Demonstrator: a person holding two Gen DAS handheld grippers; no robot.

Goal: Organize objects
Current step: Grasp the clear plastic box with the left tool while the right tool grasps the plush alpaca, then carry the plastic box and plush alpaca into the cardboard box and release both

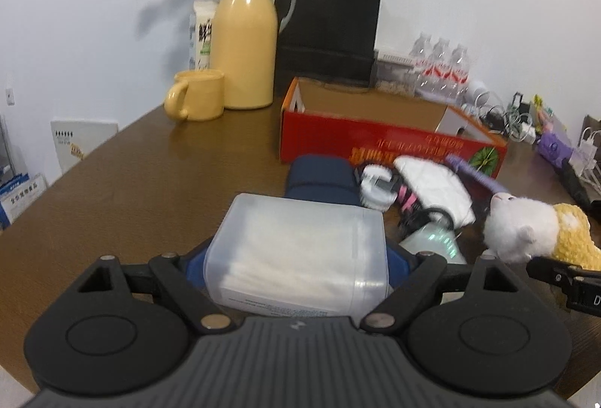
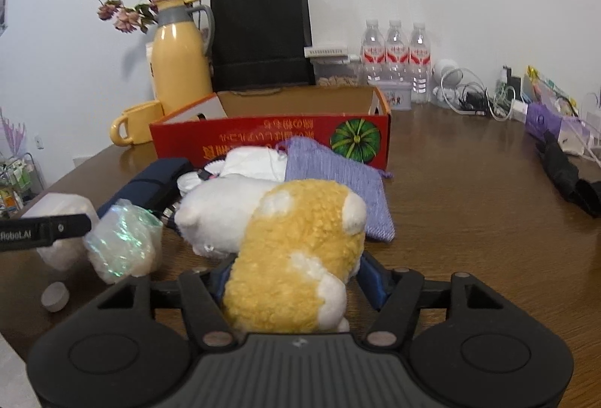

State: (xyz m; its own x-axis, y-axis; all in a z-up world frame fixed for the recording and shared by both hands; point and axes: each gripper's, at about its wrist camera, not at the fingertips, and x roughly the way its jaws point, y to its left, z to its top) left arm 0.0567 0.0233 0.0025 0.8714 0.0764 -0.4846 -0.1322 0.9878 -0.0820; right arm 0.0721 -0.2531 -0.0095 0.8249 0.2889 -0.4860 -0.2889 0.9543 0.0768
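Note:
My left gripper (image 1: 296, 258) is shut on a translucent plastic box (image 1: 296, 231) of white pads, with a blue finger (image 1: 193, 267) pressed on each side. The same box (image 2: 64, 209) shows at the left edge of the right wrist view. My right gripper (image 2: 295, 276) is shut on a yellow and white plush toy (image 2: 293, 239), which also appears at the right of the left wrist view (image 1: 526, 231). An open red cardboard box (image 1: 375, 141) stands behind the pile. A navy pouch (image 2: 150, 182), a purple knitted pouch (image 2: 338, 182) and a shiny wrapped bundle (image 2: 124, 239) lie on the brown table (image 2: 469, 220).
A yellow thermos jug (image 1: 244, 44), a yellow mug (image 1: 195, 94) and a black paper bag (image 1: 330, 29) stand at the back. Three water bottles (image 2: 394, 51), tangled cables (image 2: 469, 96) and a folded black umbrella (image 2: 563, 175) sit to the right. A small grey disc (image 2: 55, 296) lies near the left edge.

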